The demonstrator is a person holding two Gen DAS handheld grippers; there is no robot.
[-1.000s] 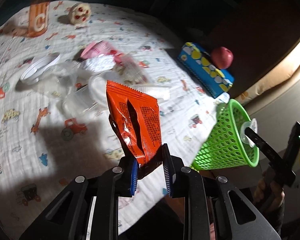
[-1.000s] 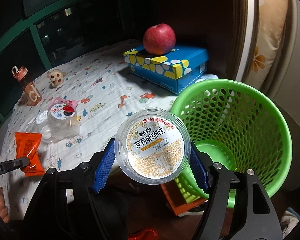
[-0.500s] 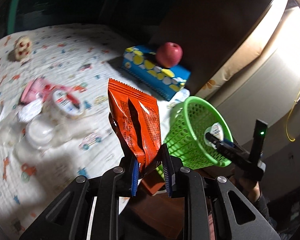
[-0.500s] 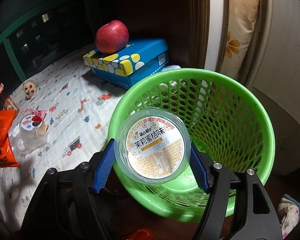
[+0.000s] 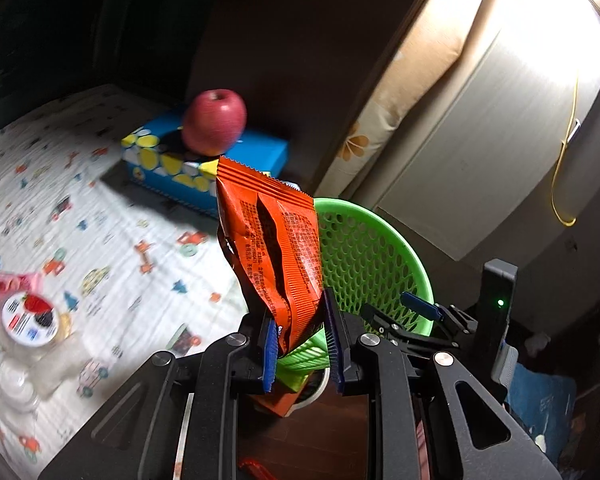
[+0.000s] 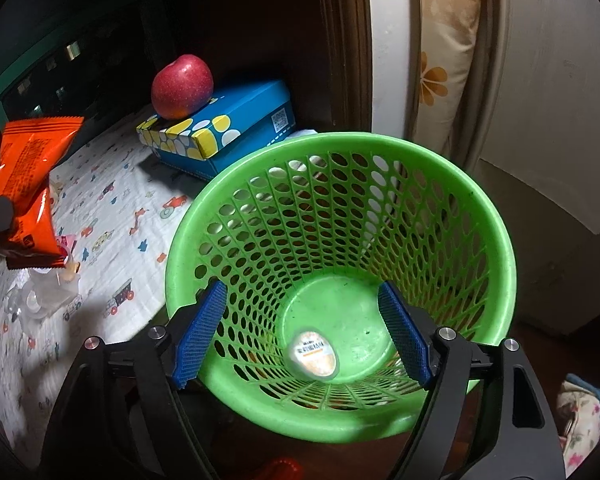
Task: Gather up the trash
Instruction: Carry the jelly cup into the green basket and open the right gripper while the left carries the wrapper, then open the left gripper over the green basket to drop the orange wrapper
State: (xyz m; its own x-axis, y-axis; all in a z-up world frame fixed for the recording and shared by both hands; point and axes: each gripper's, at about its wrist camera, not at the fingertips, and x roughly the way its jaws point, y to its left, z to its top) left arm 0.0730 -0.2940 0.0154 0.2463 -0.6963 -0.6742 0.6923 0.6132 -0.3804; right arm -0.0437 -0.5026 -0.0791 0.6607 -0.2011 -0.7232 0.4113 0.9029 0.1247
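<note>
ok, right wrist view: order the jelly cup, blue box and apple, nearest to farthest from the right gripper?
1. Jelly cup: at the green basket's bottom, between the open right gripper's fingers.
2. Blue box: beyond the basket, upper left.
3. Apple: on the box's far left end.

The basket (image 6: 340, 152) was bright green with lots of little holes. The snack bag (image 5: 276, 248) was orange. The apple (image 6: 182, 86) was red. The box (image 6: 220, 128) under it was blue with yellow and white spots. The blanket (image 5: 100, 216) was white with little cars.
</note>
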